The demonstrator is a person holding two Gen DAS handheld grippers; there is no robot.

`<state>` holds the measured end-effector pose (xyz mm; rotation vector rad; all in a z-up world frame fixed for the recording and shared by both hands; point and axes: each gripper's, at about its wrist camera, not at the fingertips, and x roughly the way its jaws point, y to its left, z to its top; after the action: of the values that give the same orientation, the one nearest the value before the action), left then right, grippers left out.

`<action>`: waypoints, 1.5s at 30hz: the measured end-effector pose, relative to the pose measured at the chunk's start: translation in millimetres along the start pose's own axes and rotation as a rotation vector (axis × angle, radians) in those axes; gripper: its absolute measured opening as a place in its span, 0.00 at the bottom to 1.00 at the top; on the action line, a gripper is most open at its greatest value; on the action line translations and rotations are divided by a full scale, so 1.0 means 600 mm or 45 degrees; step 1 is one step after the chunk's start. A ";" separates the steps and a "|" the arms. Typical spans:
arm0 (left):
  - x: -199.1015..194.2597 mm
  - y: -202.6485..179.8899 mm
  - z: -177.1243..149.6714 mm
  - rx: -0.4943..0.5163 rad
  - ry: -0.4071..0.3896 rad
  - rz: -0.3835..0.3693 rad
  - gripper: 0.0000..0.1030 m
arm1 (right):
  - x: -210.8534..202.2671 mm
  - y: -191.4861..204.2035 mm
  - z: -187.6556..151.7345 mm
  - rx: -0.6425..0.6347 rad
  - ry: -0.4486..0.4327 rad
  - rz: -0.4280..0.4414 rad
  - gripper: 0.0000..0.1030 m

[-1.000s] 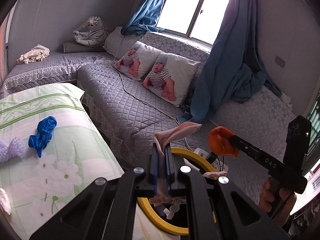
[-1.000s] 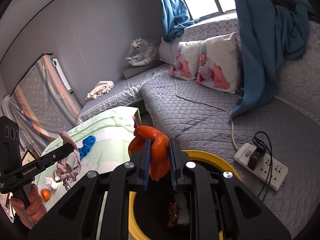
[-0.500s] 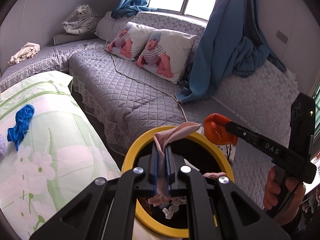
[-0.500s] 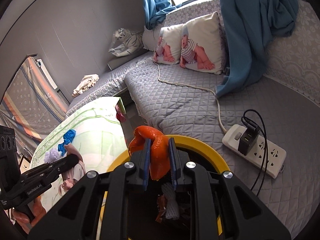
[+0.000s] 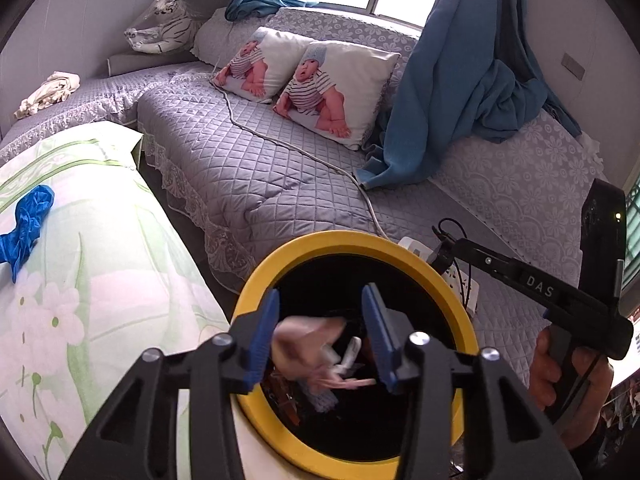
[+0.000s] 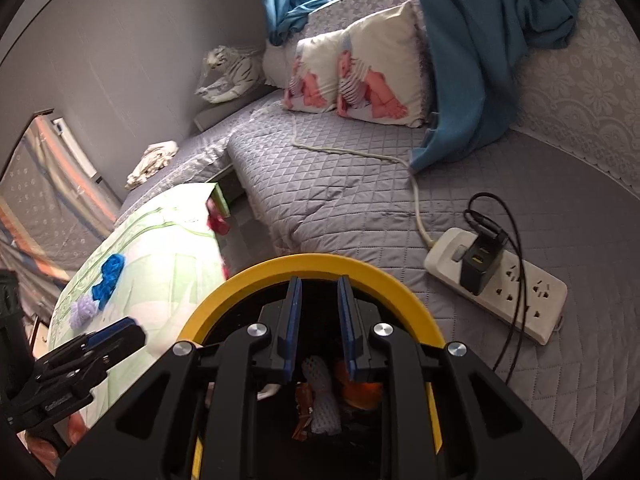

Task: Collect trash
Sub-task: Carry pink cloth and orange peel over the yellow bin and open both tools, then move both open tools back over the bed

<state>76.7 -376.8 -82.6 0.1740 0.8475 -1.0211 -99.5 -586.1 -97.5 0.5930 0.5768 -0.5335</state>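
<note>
left tongs [image 5: 320,330] over bin [image 5: 356,242], blue pads spread wide, holding nothing; blurred pink scrap [image 5: 308,344] between them, loose, axis unclear | right tongs [image 6: 319,324] over bin, parted, empty; orange scrap [image 6: 360,390] in bin | bench: one blue scrap [image 5: 26,226], near its left edge

Grey quilted sofa [image 5: 248,168], L-shaped. On it: two baby-print pillows [image 5: 320,88] against the back, toy tiger [image 5: 168,24] in the far corner, crumpled cream cloth [image 5: 48,94], white cord [image 6: 360,152] running to a power strip [image 6: 496,284] with a black charger plugged in. Blue curtain [image 5: 452,92] drapes onto the seat.

Green floral bedding [image 5: 80,280] alongside: blue glove [image 5: 24,232], and a lilac, possibly knitted, item [image 6: 84,312].
</note>
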 end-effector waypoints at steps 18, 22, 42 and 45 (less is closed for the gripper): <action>-0.101 0.103 0.013 -0.189 -0.205 0.181 0.77 | -0.007 0.021 0.007 0.005 -0.033 0.027 0.49; -0.147 0.145 0.013 -0.237 -0.288 0.271 0.86 | -0.009 0.052 0.009 -0.033 -0.055 0.049 0.64; -0.403 0.380 -0.115 -0.477 -0.497 0.720 0.92 | 0.037 0.387 -0.012 -0.424 -0.075 0.390 0.90; -0.433 0.399 -0.152 -0.507 -0.495 0.782 0.92 | 0.061 0.451 -0.029 -0.479 -0.045 0.440 0.90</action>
<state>157.1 -25.5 -23.2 -0.1019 0.5675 -0.2820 85.3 -394.5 -35.0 0.3134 0.5111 -0.1026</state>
